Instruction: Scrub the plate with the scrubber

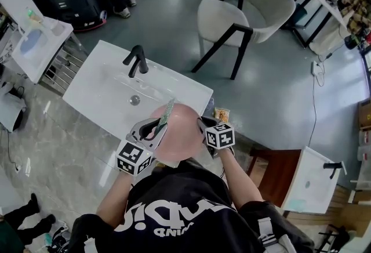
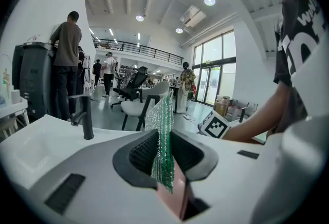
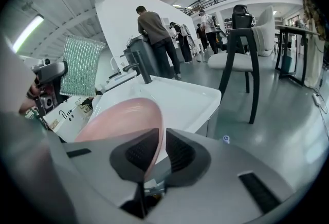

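A pink plate (image 1: 179,137) hangs over the near edge of the white sink (image 1: 110,80), held between both grippers. My left gripper (image 1: 155,129) is at the plate's left rim, shut on a green mesh scrubber (image 1: 168,111) that stands upright out of its jaws. In the left gripper view the scrubber (image 2: 162,135) sits between the dark pads, and a pink edge of the plate (image 2: 172,192) shows low in the same gap. My right gripper (image 1: 204,127) is at the right rim. In the right gripper view its jaws (image 3: 157,148) pinch the plate's rim (image 3: 121,120), with the scrubber (image 3: 79,66) beyond.
A black faucet (image 1: 137,60) stands at the back of the sink. A small packet (image 1: 221,114) lies at the counter's right end. A white chair (image 1: 232,20) stands behind the sink, and people stand at the far left. A second sink (image 1: 316,179) is at the right.
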